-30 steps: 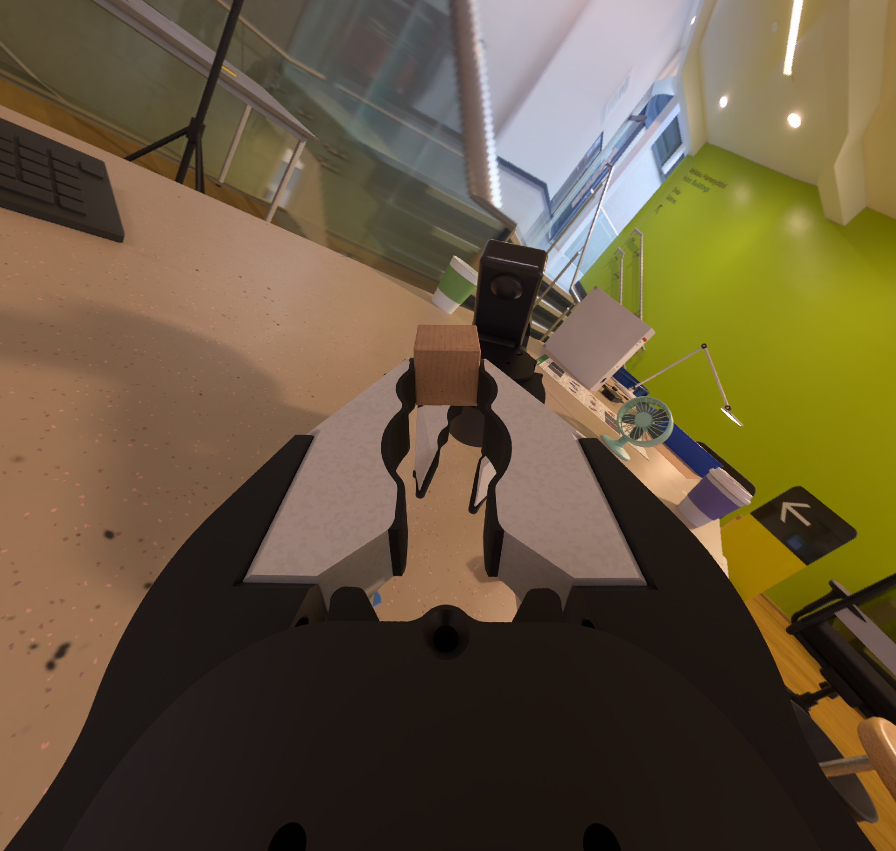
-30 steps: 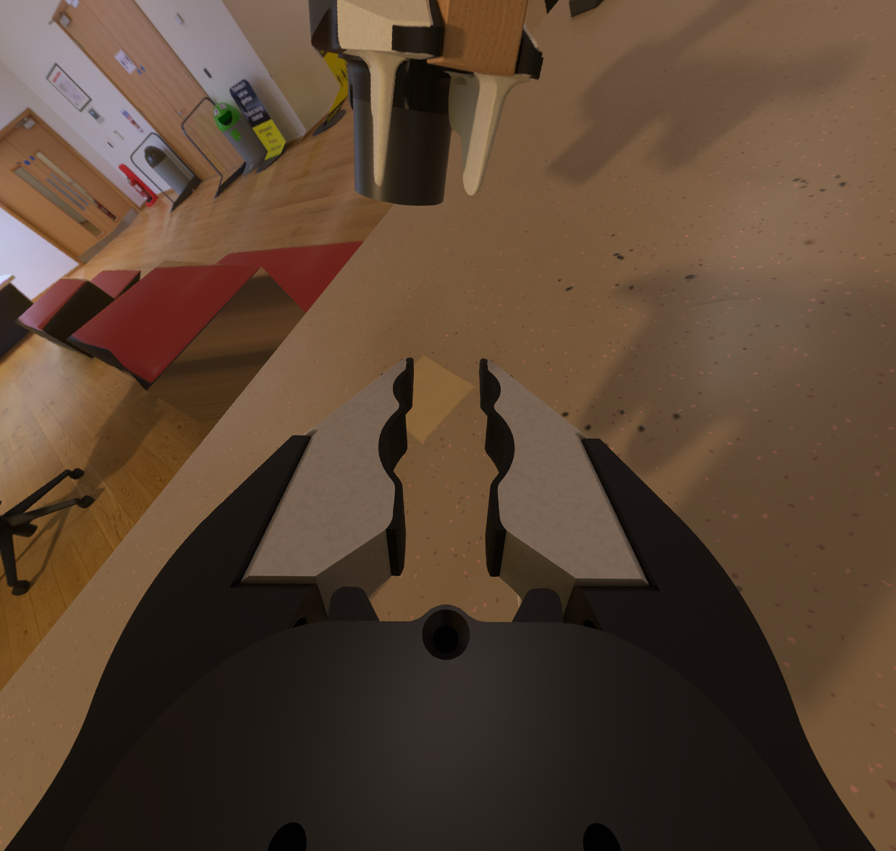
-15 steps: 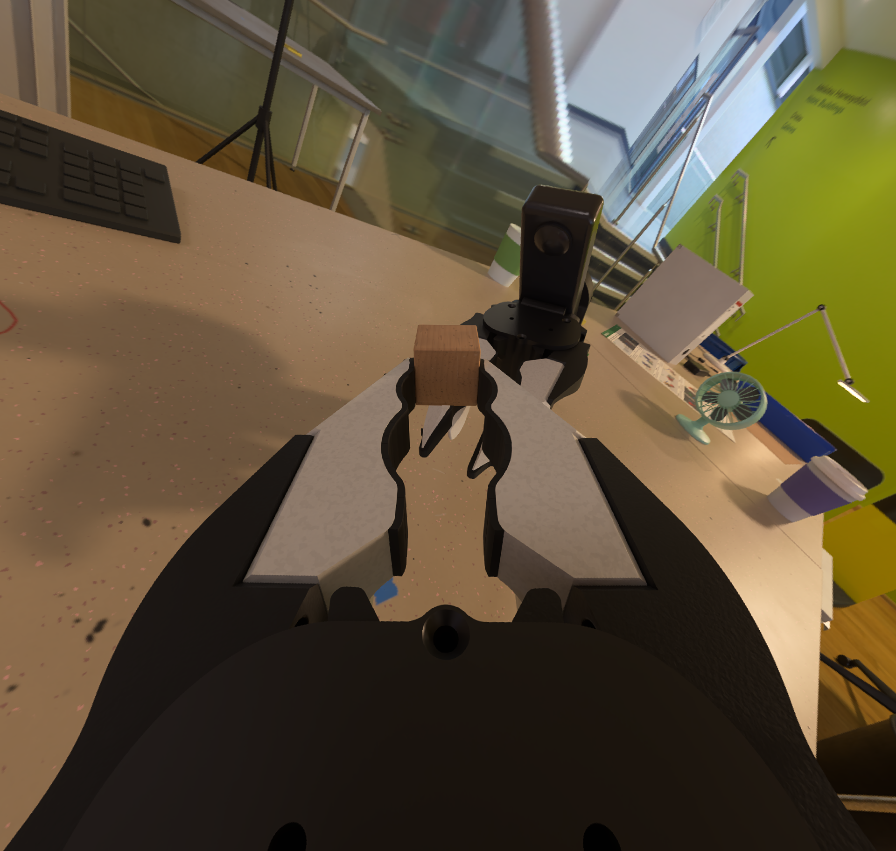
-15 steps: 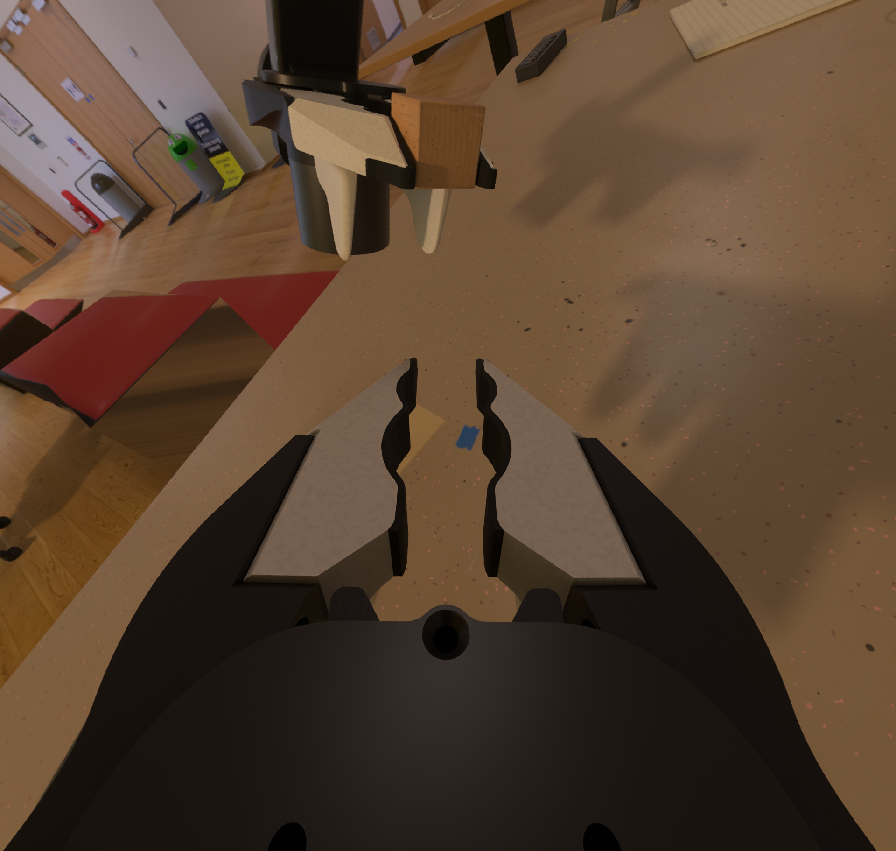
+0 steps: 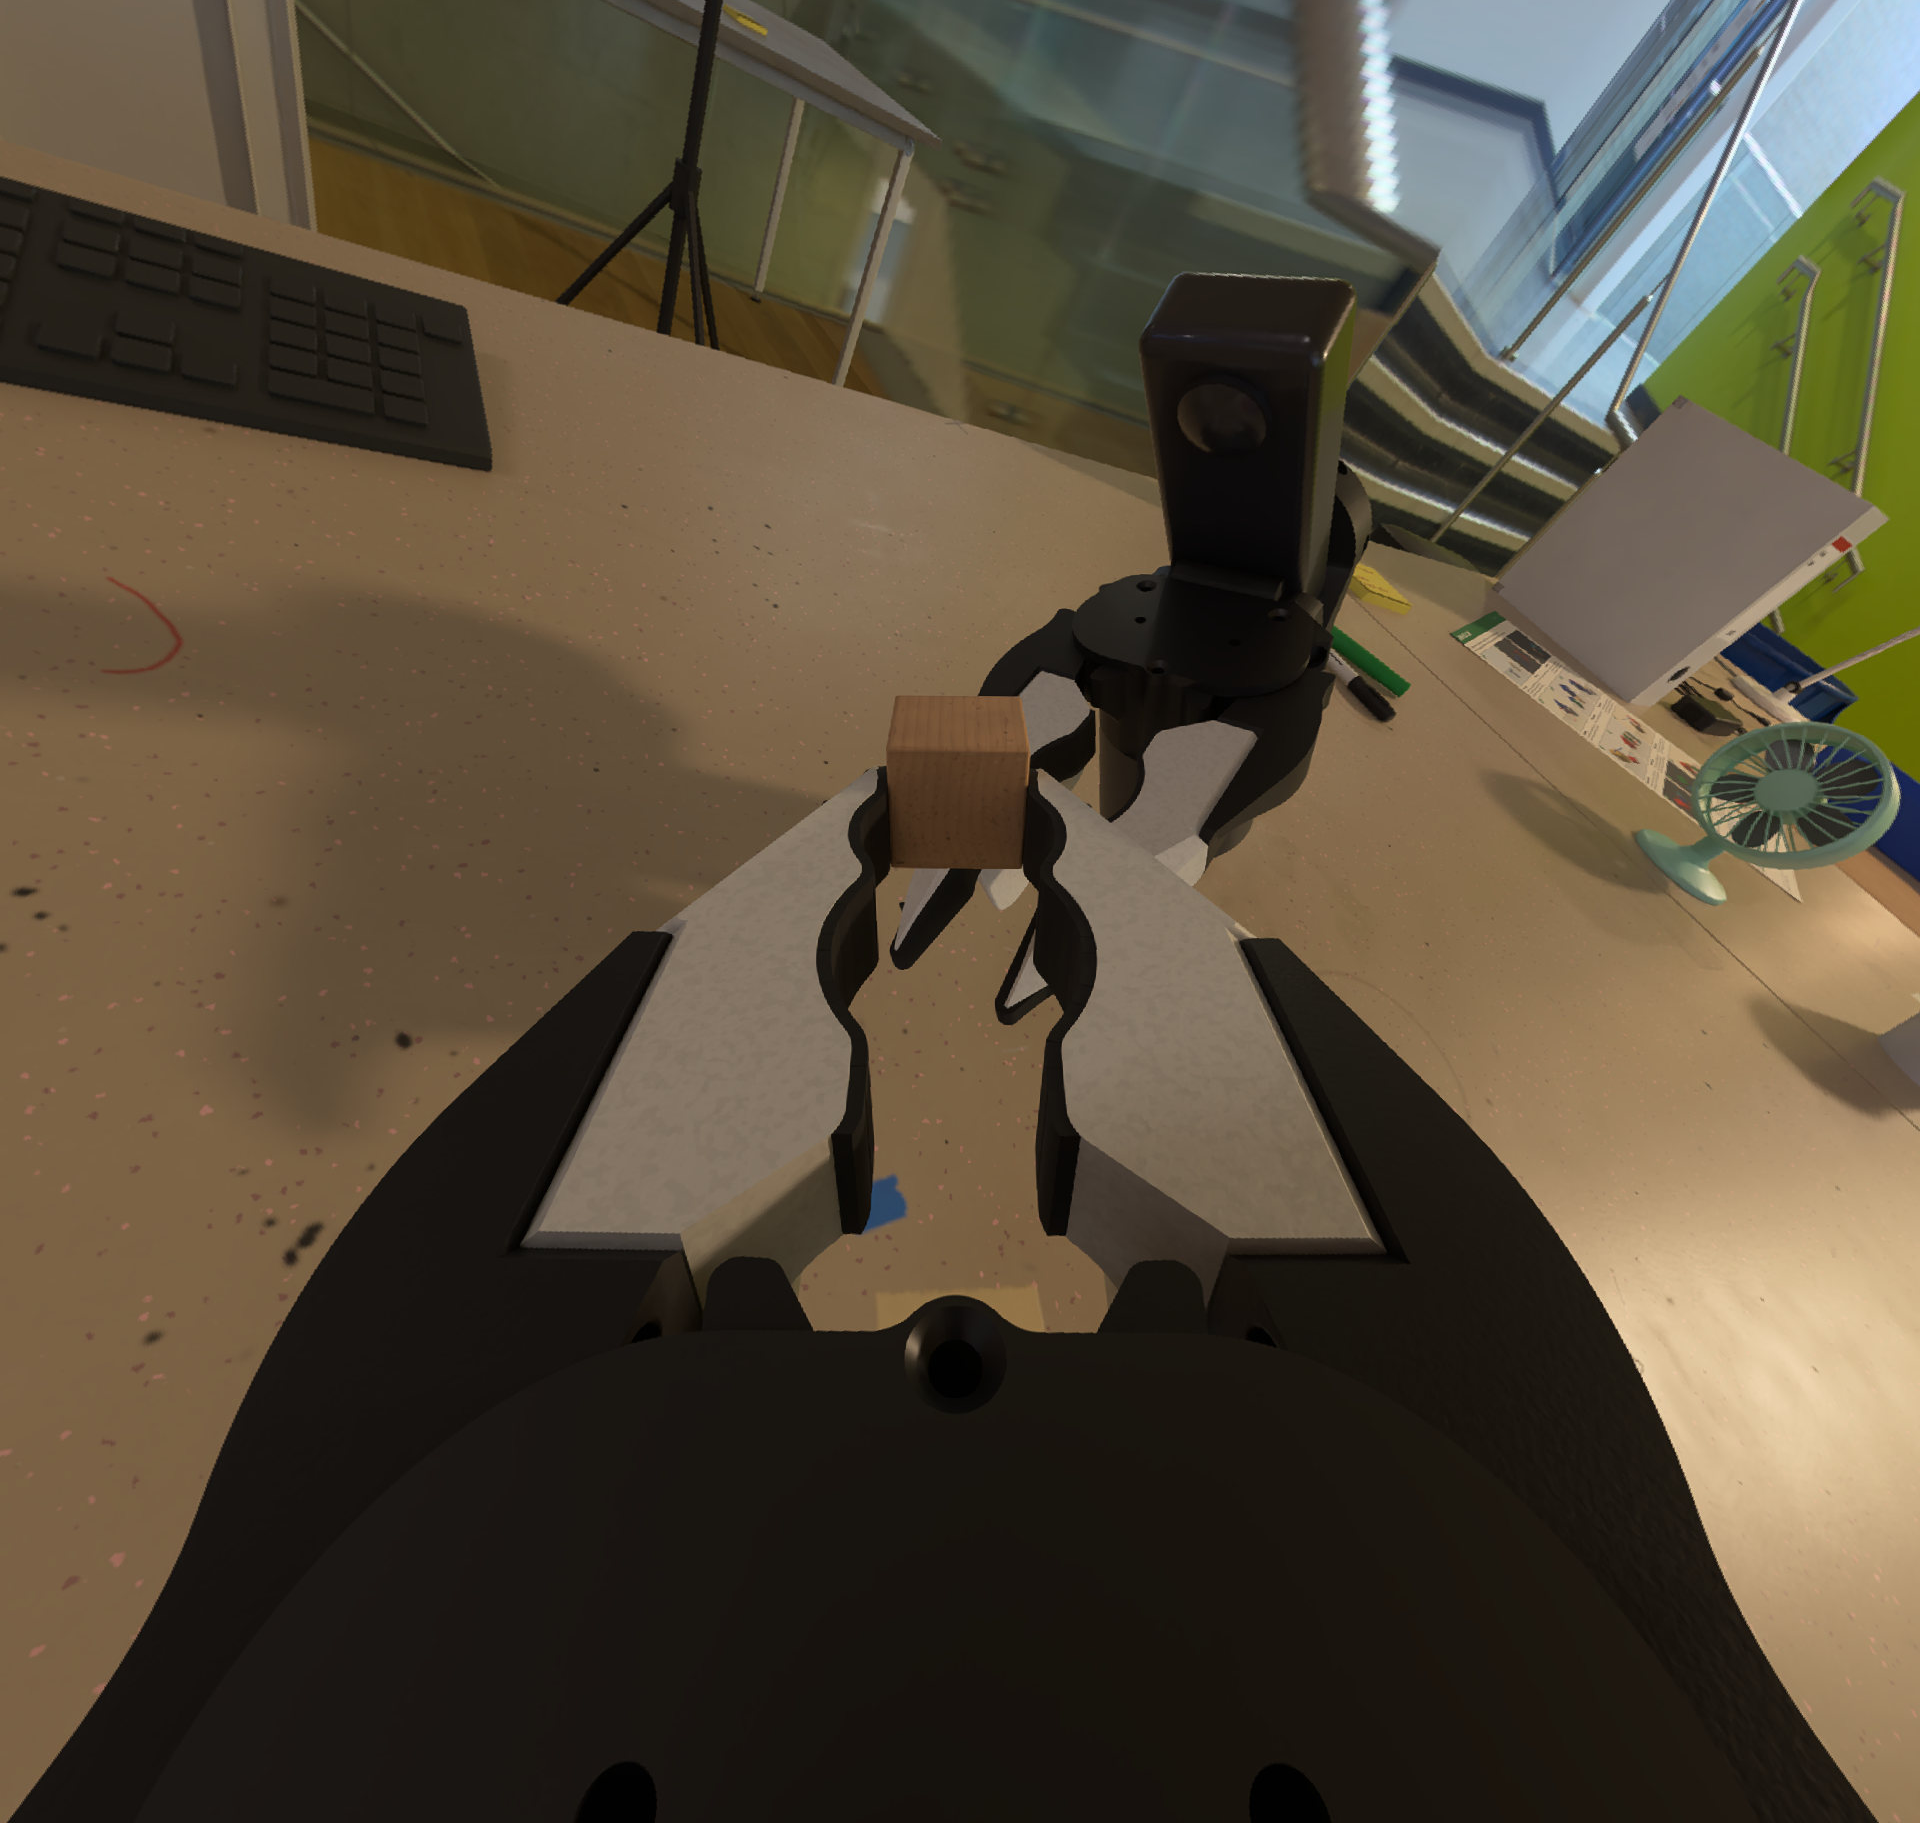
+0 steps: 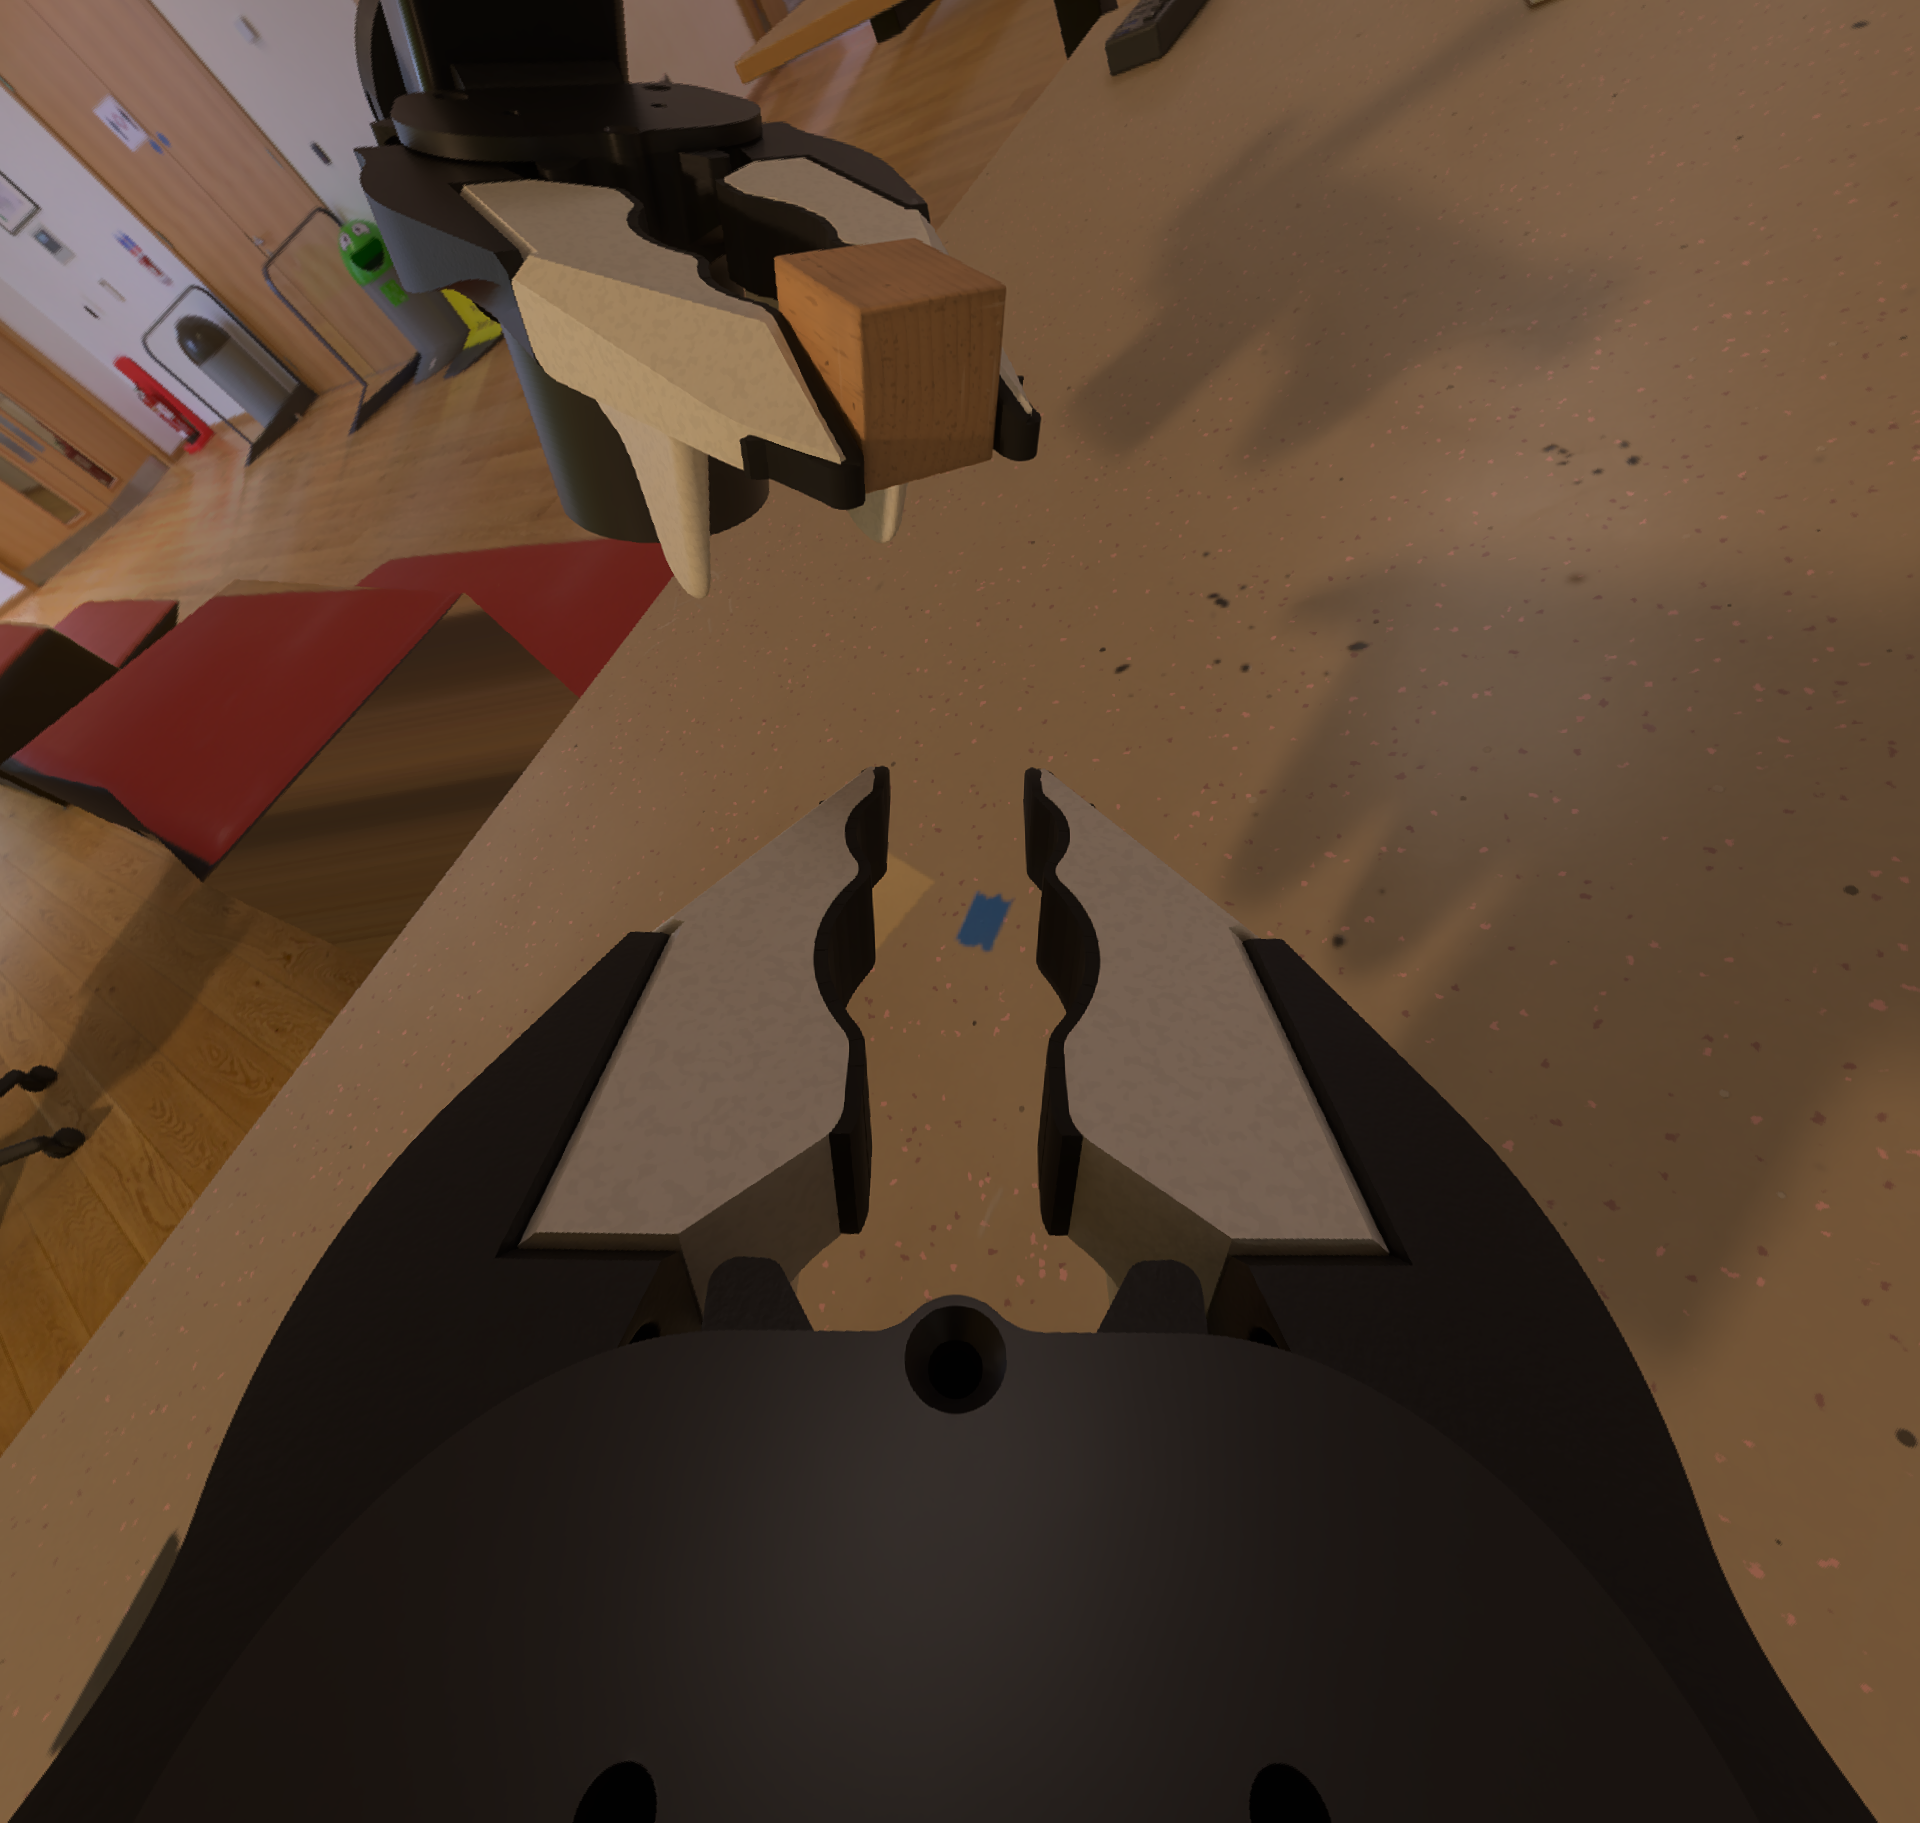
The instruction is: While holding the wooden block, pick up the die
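Note:
My left gripper is shut on the wooden block, a light brown cube pinched at the fingertips and held above the tan speckled table. The right wrist view shows the same gripper and block ahead and up to the left. My right gripper is open and empty, low over the table. In the left wrist view it points down just beyond the block. No die shows in either view.
A small blue scrap and a tan patch lie flat between my right fingers. A black keyboard is far left. A teal fan, markers and papers are at the right. The table edge runs left.
The two grippers have drawn closer together. The left gripper with the block now looks larger and lower in the right view. The blue scrap has come into sight between the right fingers.

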`<state>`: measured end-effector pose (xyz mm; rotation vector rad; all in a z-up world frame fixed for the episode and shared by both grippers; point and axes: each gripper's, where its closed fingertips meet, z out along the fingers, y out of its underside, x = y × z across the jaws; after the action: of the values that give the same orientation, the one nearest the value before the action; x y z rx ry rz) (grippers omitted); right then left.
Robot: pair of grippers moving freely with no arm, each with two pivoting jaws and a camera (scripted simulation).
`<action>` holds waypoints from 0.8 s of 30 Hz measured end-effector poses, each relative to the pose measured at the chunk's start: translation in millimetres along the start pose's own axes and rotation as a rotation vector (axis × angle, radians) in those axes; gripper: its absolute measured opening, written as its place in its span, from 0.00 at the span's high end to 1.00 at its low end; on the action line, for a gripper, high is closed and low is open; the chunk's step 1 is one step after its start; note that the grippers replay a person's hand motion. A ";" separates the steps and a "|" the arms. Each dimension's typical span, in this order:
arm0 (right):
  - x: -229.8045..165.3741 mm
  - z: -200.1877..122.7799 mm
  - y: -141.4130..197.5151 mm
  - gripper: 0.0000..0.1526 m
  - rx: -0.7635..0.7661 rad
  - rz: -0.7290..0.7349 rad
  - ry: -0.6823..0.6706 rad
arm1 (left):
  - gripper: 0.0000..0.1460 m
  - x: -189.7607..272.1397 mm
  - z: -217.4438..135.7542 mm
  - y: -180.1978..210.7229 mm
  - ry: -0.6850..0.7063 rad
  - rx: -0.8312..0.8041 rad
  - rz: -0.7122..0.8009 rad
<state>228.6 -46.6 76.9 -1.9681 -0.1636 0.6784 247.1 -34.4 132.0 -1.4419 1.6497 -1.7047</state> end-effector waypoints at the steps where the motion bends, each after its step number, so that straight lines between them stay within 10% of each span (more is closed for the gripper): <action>1: 0.4 0.2 0.8 0.83 -0.003 0.001 -0.001 | 0.83 -0.6 0.1 1.0 0.001 0.000 -0.006; 24: 5.0 0.6 3.7 0.83 -0.081 -0.045 0.052 | 0.83 -5.3 2.1 2.9 -0.010 0.021 -0.026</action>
<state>231.9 -46.0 71.6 -2.0516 -0.2059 0.5985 249.9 -31.9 126.9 -1.4661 1.6098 -1.7211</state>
